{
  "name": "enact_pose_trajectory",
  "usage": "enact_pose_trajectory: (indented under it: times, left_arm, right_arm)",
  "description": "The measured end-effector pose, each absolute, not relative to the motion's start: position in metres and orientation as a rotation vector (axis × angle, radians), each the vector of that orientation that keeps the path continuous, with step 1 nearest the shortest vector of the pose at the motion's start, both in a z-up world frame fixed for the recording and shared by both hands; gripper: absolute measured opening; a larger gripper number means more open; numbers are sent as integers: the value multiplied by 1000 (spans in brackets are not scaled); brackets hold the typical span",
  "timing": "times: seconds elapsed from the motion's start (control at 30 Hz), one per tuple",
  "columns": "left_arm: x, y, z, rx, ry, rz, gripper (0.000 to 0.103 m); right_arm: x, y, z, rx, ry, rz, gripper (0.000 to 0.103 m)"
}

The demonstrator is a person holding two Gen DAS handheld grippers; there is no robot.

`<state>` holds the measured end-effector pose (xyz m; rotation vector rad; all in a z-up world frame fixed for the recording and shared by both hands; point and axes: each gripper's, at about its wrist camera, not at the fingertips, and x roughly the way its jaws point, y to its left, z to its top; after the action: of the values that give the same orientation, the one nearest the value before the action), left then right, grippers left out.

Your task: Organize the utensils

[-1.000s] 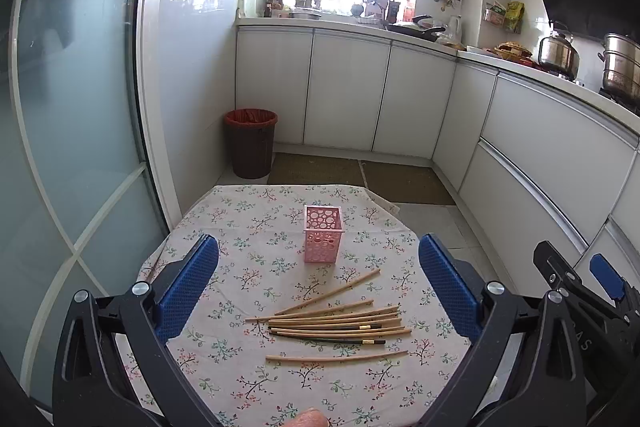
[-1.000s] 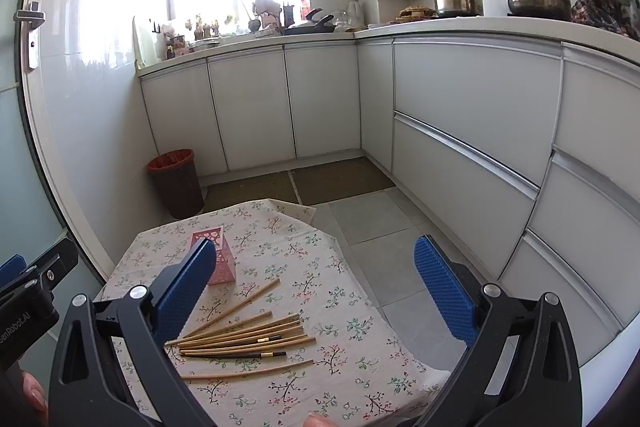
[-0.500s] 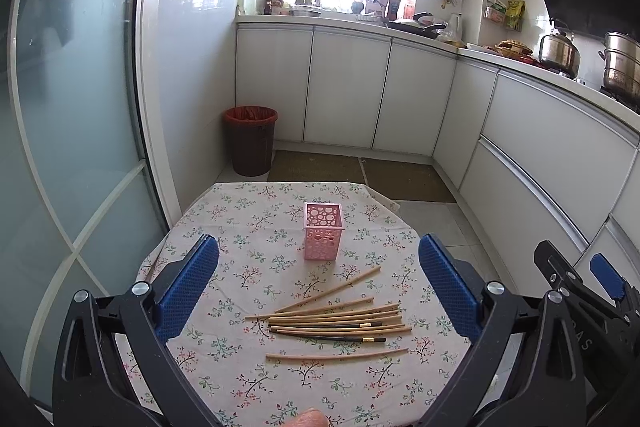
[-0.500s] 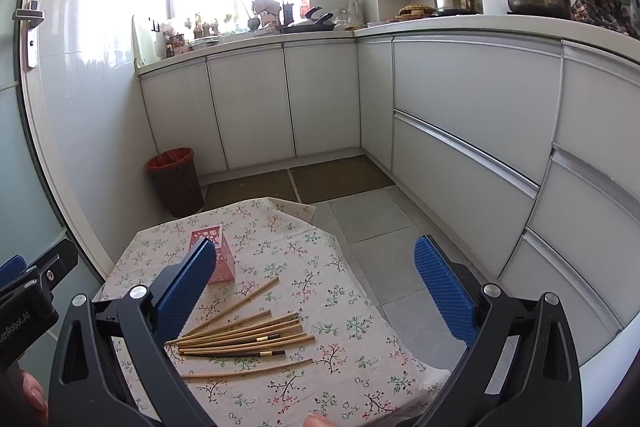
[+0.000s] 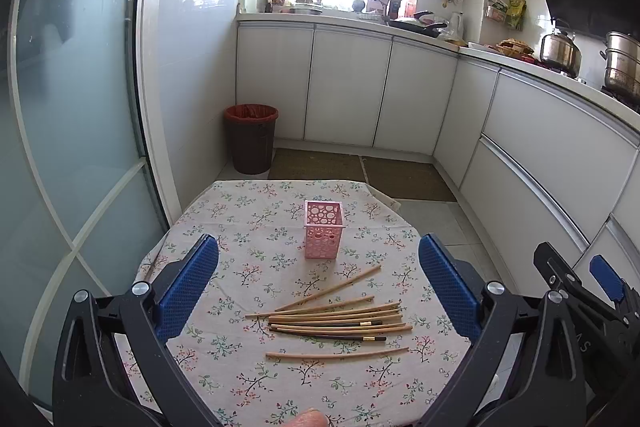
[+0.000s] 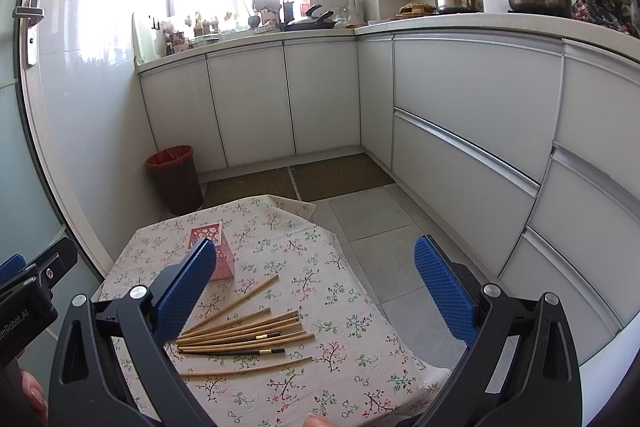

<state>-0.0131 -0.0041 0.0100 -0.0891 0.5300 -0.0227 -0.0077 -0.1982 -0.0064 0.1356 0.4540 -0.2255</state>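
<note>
Hovering wide and empty, the left tongs (image 5: 318,275) and right tongs (image 6: 314,277) frame one pink holder (image 5: 323,235) at frame centre and about ten chopsticks (image 5: 336,321) fanned lower centre on the floral-clothed bench (image 5: 240,267); one bin (image 5: 251,138) stands beyond.

the left gripper (image 6: 24,291), seen at the left edge of the right wrist view, carries white lettering cut off by the frame, reading "enrobot.ai". in the left wrist view the right gripper (image 5: 580,307) shows a faint "s" and part of another letter. no other writing is legible.
</note>
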Motion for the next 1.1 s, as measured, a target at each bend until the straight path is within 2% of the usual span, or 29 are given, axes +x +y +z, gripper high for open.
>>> enact_pose_trajectory:
  times: [1.1]
  left_arm:
    - [-14,-8,9,-82,535,-28,96]
  right_arm:
    - [-12,-202,-7,138,454,-242,97]
